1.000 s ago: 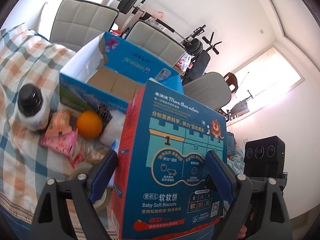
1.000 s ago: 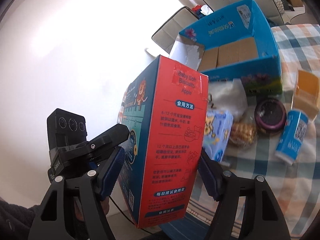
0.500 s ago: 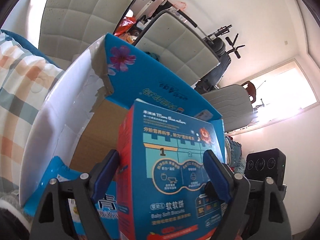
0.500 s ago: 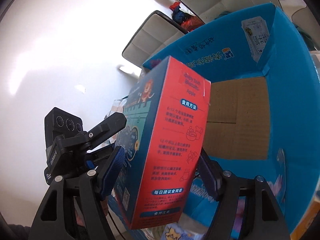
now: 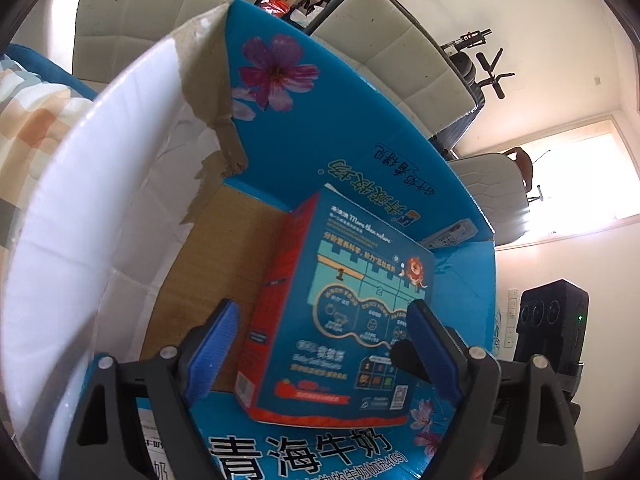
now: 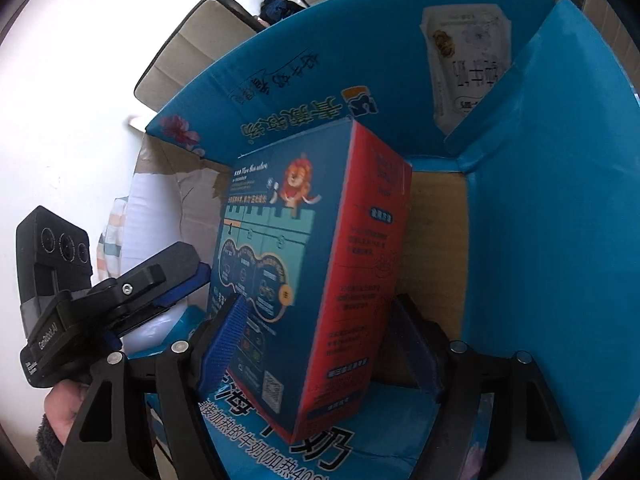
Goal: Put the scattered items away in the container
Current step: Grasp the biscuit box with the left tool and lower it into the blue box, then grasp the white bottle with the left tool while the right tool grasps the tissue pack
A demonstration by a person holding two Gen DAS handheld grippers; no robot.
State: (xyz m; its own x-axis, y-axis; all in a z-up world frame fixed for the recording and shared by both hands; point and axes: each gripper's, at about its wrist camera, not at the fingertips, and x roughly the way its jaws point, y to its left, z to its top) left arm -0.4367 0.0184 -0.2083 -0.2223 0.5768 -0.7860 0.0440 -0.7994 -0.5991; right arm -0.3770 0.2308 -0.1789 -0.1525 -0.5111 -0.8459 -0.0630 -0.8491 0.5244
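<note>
The blue-and-red baby biscuit box [image 5: 340, 320] sits inside the open blue cardboard carton [image 5: 320, 128], tilted over the carton's near wall. My left gripper [image 5: 320, 352] is open; its blue pads stand on either side of the box with gaps. In the right wrist view the biscuit box [image 6: 316, 272] stands in the carton [image 6: 552, 220] between the pads of my right gripper [image 6: 320, 348], which is open and no longer pinches it. The left gripper [image 6: 132, 292] shows at the left there.
A white torn flap [image 5: 80, 220] of the carton rises at the left. Padded chairs [image 5: 160, 12] stand behind the carton. A checked cloth [image 5: 28, 120] shows at the far left. A white pouch [image 6: 468, 64] leans on the carton's far wall.
Both grippers carried the biscuit box from above the table over the carton's wall and down inside. Both grippers have opened and the box now rests free.
</note>
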